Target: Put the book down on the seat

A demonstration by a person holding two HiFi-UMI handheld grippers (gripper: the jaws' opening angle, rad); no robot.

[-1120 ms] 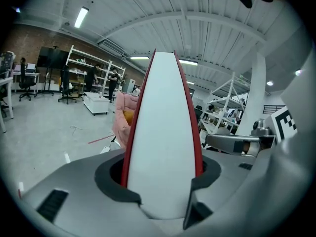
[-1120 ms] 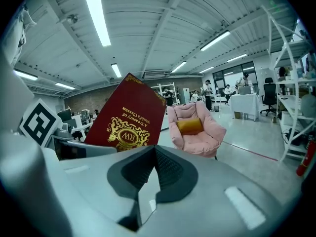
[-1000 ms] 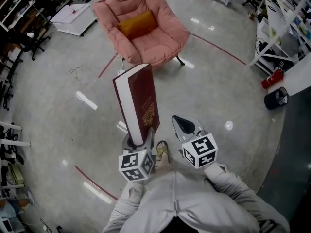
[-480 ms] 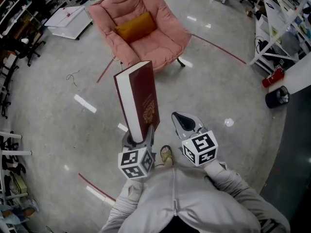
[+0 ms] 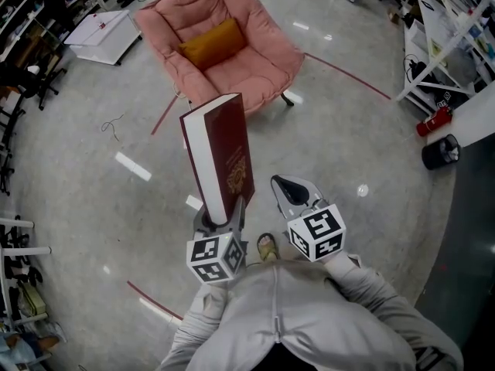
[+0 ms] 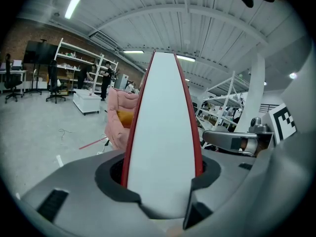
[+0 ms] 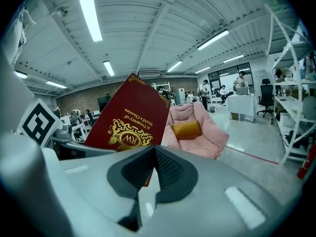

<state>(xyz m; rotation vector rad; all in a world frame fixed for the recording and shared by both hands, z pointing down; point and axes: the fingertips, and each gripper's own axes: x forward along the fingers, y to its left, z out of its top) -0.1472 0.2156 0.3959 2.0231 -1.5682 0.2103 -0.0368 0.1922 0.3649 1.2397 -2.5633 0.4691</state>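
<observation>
A thick dark red book (image 5: 224, 157) with gold print stands upright, its lower end clamped in my left gripper (image 5: 220, 219). In the left gripper view its white page edge (image 6: 163, 132) fills the gap between the jaws of the left gripper (image 6: 160, 181). My right gripper (image 5: 288, 188) hangs just right of the book, shut and holding nothing. The right gripper view shows the right gripper (image 7: 153, 154) with jaws closed together and the book cover (image 7: 129, 125) beyond. The pink armchair (image 5: 232, 52) with an orange cushion (image 5: 215, 39) stands ahead on the floor, apart from the book.
A white low platform (image 5: 100, 29) lies left of the chair. White shelving (image 5: 456, 22), a red fire extinguisher (image 5: 431, 122) and a black bin (image 5: 441, 154) stand at the right. A thin cable (image 5: 112, 122) and red floor lines cross the polished floor. The person's foot (image 5: 267, 247) shows below the grippers.
The floor and chair have slid a little in the head view as the person steps. The book stays upright in the left gripper; the right gripper keeps its place beside it.
</observation>
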